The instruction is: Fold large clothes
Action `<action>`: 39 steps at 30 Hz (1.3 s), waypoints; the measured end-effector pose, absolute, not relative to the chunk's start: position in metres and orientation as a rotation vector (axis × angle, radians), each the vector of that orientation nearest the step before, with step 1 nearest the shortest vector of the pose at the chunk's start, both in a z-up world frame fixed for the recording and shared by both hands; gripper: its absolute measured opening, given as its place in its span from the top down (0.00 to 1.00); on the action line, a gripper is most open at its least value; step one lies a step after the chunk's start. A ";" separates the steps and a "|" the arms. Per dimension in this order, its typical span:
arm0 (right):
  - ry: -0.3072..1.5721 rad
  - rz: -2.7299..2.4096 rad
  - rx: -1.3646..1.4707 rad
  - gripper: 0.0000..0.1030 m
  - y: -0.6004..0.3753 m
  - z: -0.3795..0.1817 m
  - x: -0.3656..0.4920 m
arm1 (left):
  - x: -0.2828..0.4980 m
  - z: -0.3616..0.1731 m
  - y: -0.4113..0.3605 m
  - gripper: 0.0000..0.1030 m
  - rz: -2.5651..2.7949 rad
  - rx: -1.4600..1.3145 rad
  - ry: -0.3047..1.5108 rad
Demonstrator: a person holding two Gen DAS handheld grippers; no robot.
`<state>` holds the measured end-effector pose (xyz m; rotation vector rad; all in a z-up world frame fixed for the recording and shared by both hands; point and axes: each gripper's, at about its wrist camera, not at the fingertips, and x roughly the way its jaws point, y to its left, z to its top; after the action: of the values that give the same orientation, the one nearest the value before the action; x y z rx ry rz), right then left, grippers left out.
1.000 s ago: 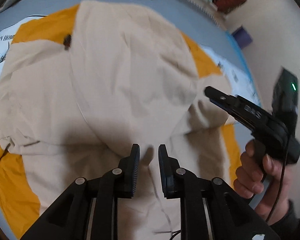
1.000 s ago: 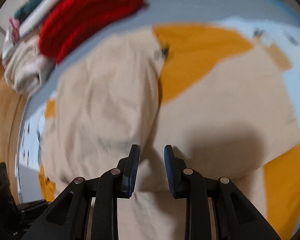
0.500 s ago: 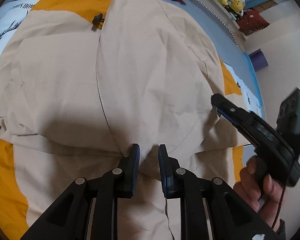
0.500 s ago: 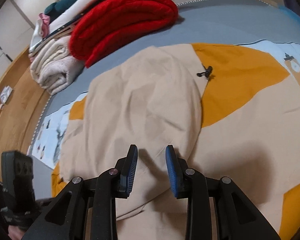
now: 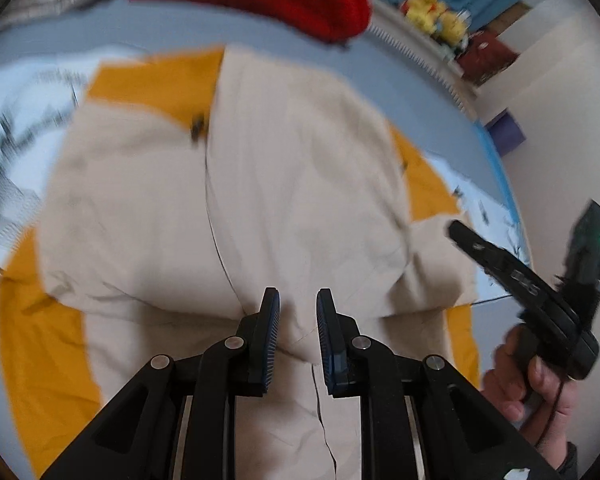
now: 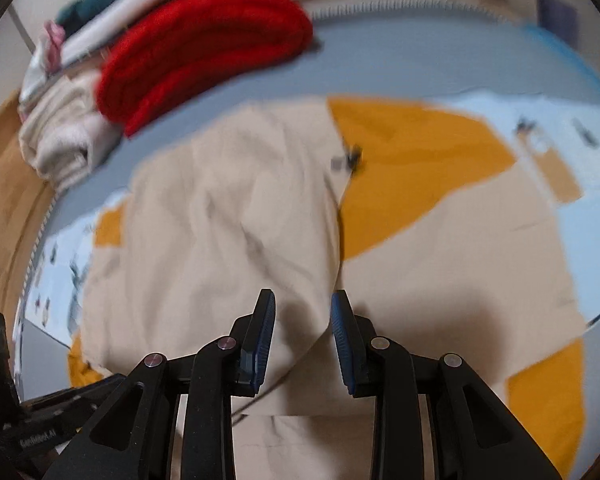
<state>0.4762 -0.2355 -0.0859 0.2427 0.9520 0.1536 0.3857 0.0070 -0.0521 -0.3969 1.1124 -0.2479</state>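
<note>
A large beige garment with orange panels lies spread on the bed, one half folded over the other along a middle seam. It also fills the right wrist view. My left gripper is open and empty, hovering just above the folded edge. My right gripper is open and empty above the fold, and it also shows from the side in the left wrist view, held in a hand at the right. A small dark toggle sits near the collar.
A folded red knit and a stack of folded clothes lie at the far end of the grey bed. A wooden bed frame runs along the left. A white wall stands at the right.
Both grippers have pulled back and risen a little from the garment, and both views are motion-blurred. Their jaws stay open. The garment lies as before.
</note>
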 end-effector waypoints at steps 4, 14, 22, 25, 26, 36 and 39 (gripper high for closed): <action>0.727 0.179 0.142 0.70 -0.241 -0.008 0.428 | 0.345 0.005 0.016 0.84 -0.252 -0.276 0.949; 0.464 0.154 0.127 0.70 -0.317 0.121 0.218 | 0.197 0.087 0.068 0.84 -0.197 -0.233 0.674; 0.501 0.073 0.057 0.70 -0.377 0.110 0.083 | 0.054 0.042 0.144 0.87 -0.066 -0.344 0.773; 0.555 0.029 0.084 0.70 -0.399 0.076 0.058 | 0.036 0.039 0.161 0.87 -0.089 -0.413 0.755; 0.583 0.005 0.116 0.70 -0.408 0.058 0.052 | 0.037 0.036 0.164 0.87 -0.053 -0.382 0.765; 1.004 -0.058 0.226 0.70 -0.442 -0.050 0.083 | 0.064 -0.040 0.201 0.87 0.052 -0.595 1.047; 1.119 -0.086 0.227 0.70 -0.444 -0.078 0.091 | 0.068 -0.061 0.202 0.87 0.098 -0.592 1.120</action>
<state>0.0913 -0.4440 -0.0779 0.2271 1.1190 -0.0857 0.0676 0.2018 -0.0608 -0.5919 1.1198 0.0978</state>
